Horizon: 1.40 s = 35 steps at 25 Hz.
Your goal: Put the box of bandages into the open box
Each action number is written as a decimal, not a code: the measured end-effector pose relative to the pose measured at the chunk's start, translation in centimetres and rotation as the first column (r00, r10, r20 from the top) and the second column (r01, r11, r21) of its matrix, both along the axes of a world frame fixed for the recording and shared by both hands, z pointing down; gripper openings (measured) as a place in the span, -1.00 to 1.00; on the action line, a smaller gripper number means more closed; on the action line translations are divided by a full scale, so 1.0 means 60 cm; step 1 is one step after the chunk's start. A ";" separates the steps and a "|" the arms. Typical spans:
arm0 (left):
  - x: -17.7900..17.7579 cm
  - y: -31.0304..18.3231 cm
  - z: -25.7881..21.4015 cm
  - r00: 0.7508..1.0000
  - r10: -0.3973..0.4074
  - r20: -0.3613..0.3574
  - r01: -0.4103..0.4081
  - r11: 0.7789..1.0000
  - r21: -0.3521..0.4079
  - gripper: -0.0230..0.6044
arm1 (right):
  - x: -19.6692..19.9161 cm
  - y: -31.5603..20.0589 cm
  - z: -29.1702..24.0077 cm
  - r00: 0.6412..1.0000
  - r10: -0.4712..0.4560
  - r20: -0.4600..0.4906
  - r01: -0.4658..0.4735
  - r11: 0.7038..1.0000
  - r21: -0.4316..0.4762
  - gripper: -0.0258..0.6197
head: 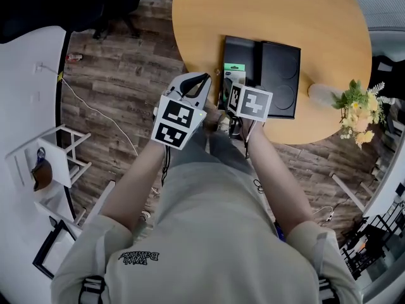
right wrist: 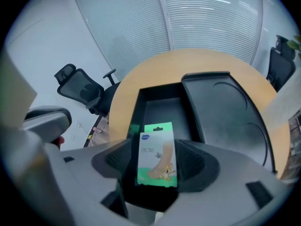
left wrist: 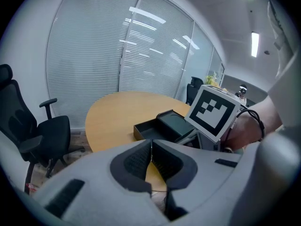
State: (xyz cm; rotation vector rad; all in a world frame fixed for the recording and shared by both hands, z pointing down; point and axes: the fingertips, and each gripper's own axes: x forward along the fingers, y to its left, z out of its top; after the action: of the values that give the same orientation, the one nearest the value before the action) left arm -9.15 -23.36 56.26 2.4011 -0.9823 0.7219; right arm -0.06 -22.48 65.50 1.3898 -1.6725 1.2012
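Note:
My right gripper [right wrist: 157,163] is shut on the box of bandages [right wrist: 157,154], a flat white and green pack that stands upright between the pads. It hangs over the near end of the open black box [right wrist: 160,108], whose lid [right wrist: 225,113] lies flat beside it on the right. In the head view the pack [head: 233,72] is at the tray's [head: 241,52] near left edge, in front of the right gripper [head: 230,91]. My left gripper [head: 196,81] is off the table's near edge, left of the black box [left wrist: 151,130], and is shut [left wrist: 151,150] with nothing in it.
The round wooden table [head: 285,11] holds a vase of flowers [head: 354,106] at its right edge. Black office chairs [left wrist: 28,131] stand beyond the table, before a glass wall with blinds. A white rack [head: 54,163] and a cable [head: 95,109] are on the floor at the left.

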 end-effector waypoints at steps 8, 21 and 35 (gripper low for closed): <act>0.000 -0.015 -0.072 1.000 -0.005 -0.023 0.007 0.996 0.089 -0.84 | 0.020 -0.038 -0.095 0.999 -0.021 -0.039 0.028 0.982 0.185 -0.30; 0.000 -0.024 -0.283 0.998 -0.025 -0.049 0.041 0.933 0.358 -0.84 | 0.042 -0.082 -0.336 0.999 -0.050 -0.001 0.042 0.833 0.552 -0.66; 0.014 0.028 -0.503 0.995 -0.031 -0.093 0.082 0.784 0.615 -0.84 | 0.043 -0.022 -0.645 0.986 -0.140 -0.088 0.145 0.477 0.867 -0.77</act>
State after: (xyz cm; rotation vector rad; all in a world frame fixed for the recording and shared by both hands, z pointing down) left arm -8.33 -21.70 26.09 2.9028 -1.4260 0.2919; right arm 2.49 -23.77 26.80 1.7250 -2.5026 0.1334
